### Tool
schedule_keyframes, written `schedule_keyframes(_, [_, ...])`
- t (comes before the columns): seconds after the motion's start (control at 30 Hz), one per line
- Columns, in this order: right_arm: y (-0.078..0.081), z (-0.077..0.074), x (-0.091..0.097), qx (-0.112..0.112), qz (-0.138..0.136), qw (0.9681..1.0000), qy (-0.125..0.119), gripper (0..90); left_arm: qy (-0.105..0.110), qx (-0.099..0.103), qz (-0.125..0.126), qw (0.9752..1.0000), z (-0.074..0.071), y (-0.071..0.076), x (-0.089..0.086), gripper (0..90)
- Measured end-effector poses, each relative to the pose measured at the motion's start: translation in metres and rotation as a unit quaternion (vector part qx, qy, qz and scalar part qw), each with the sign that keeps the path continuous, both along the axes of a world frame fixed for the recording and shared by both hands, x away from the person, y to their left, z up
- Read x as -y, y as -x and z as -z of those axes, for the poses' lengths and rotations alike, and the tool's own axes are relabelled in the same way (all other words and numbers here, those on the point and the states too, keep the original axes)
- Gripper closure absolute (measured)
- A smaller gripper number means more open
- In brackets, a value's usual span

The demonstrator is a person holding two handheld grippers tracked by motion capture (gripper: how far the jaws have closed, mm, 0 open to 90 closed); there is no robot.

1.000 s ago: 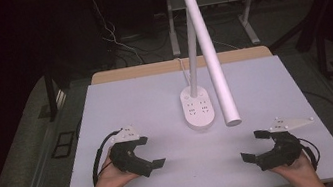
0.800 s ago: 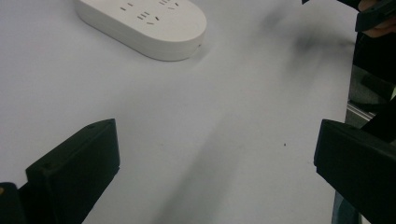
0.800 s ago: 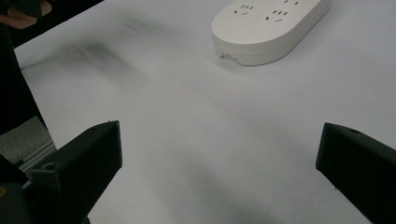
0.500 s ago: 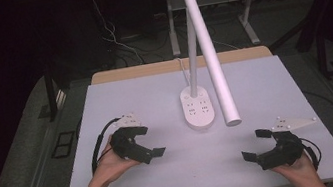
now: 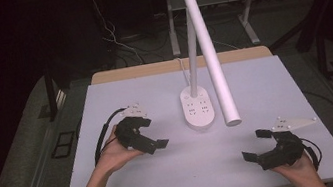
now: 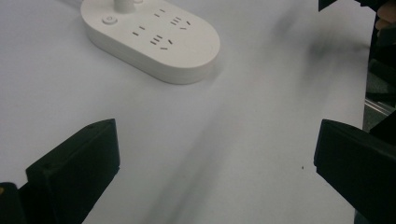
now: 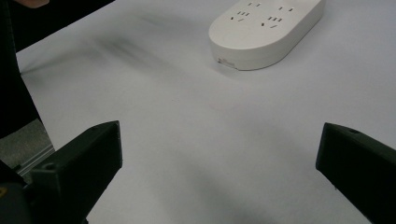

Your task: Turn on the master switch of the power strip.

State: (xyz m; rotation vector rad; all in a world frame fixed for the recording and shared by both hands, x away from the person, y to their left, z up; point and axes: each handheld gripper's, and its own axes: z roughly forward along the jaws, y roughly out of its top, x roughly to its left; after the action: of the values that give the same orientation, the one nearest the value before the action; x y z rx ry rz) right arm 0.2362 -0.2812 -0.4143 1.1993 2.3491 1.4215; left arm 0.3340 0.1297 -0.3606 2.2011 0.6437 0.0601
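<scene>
Since a second ago the left tongs (image 5: 154,138) have lifted toward frame centre, nearer the lamp base (image 5: 200,112); the right tongs (image 5: 256,145) stay at lower right. Both gape wide, holding nothing. A pale lavender worktop (image 5: 119,93) fills the middle, dark room and cables behind. No writing is readable on the base's sockets. Bare surface lies between tongs and base.

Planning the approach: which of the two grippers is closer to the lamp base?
The left gripper: it sits just left of the lamp base, while the right gripper rests farther off, near the table's front right corner.
</scene>
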Motion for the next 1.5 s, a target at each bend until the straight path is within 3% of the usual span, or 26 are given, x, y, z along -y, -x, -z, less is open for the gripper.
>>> schedule_keyframes(1.17, [0.001, 0.001, 0.004, -0.002, 0.005, 1.0, -0.002, 0.0, -0.023, 0.006, -0.011, 0.9997, -0.023, -0.062, 0.018, 1.6])
schedule_keyframes(1.5, [0.001, 0.001, 0.004, -0.002, 0.004, 1.0, -0.001, 0.0, -0.024, 0.004, -0.032, 0.9992, -0.028, -0.077, 0.02, 2.2])
